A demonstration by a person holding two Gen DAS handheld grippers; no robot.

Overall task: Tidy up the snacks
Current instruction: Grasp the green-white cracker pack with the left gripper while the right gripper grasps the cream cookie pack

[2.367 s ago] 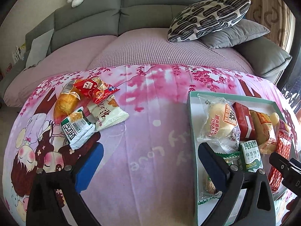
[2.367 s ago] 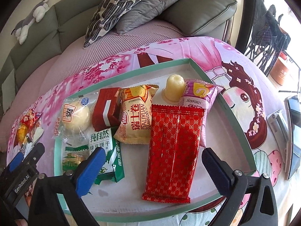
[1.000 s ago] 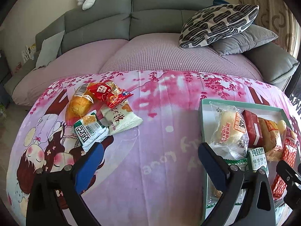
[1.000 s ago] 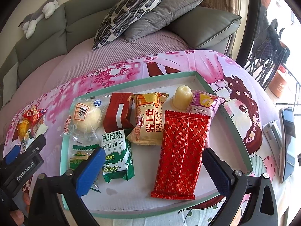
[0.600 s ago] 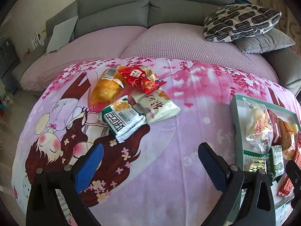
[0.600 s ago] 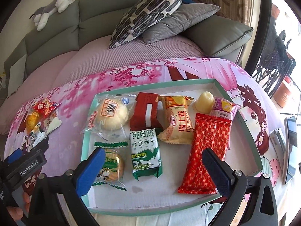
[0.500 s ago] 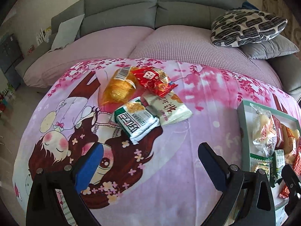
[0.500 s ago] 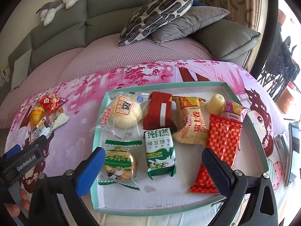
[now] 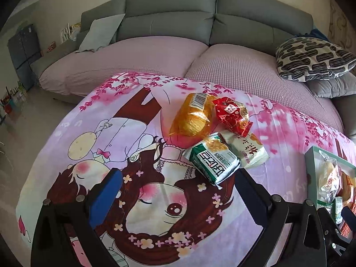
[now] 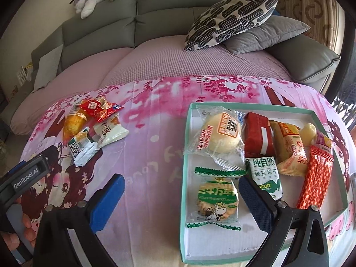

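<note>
Left gripper point(image 9: 178, 191) spread apart, empty, above pink cartoon cloth point(image 9: 155, 200) on bench. Loose snack pile upper right of frame centre: green-white packet point(image 9: 214, 160) just beyond right finger, white packet point(image 9: 249, 150) beside it, orange bag point(image 9: 192, 118) and red packet point(image 9: 233, 114) farther back.

Right gripper point(image 10: 181, 197) spread apart, empty, right finger over teal tray point(image 10: 185, 155), near cow biscuit pack point(image 10: 217, 197) and green biscuit pack point(image 10: 264, 173).
</note>
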